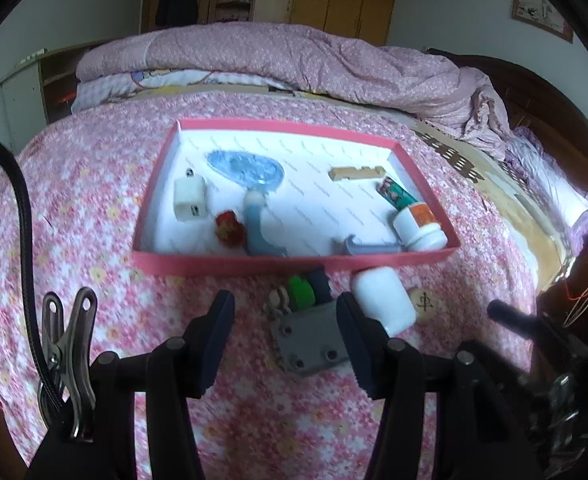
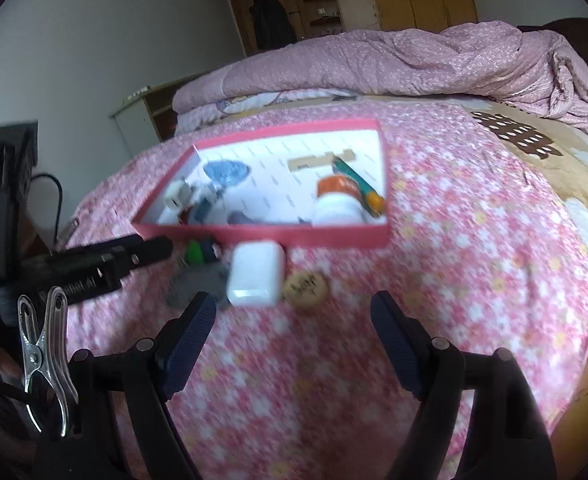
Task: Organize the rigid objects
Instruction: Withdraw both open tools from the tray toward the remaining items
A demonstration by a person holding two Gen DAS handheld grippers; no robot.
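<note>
A red-rimmed tray [image 1: 230, 266] [image 2: 301, 237] lies on the pink floral bedspread and holds several small objects: a blue brush [image 1: 250, 170], a white cube [image 1: 190, 200], a wooden piece [image 1: 355, 172] and a white bottle with an orange label [image 1: 417, 228]. In front of it lie a grey plastic block [image 1: 313, 340], a green piece [image 1: 301, 292], a white case [image 1: 383, 300] [image 2: 256, 274] and a wooden disc [image 1: 423, 300] [image 2: 306, 289]. My left gripper [image 1: 286, 320] is open, its fingers either side of the grey block. My right gripper [image 2: 294, 320] is open and empty, just short of the white case and disc.
A folded pink quilt [image 1: 294, 56] lies across the far side of the bed. A wooden headboard [image 1: 533, 92] stands at the right. The left gripper's arm [image 2: 94, 264] reaches in from the left in the right wrist view.
</note>
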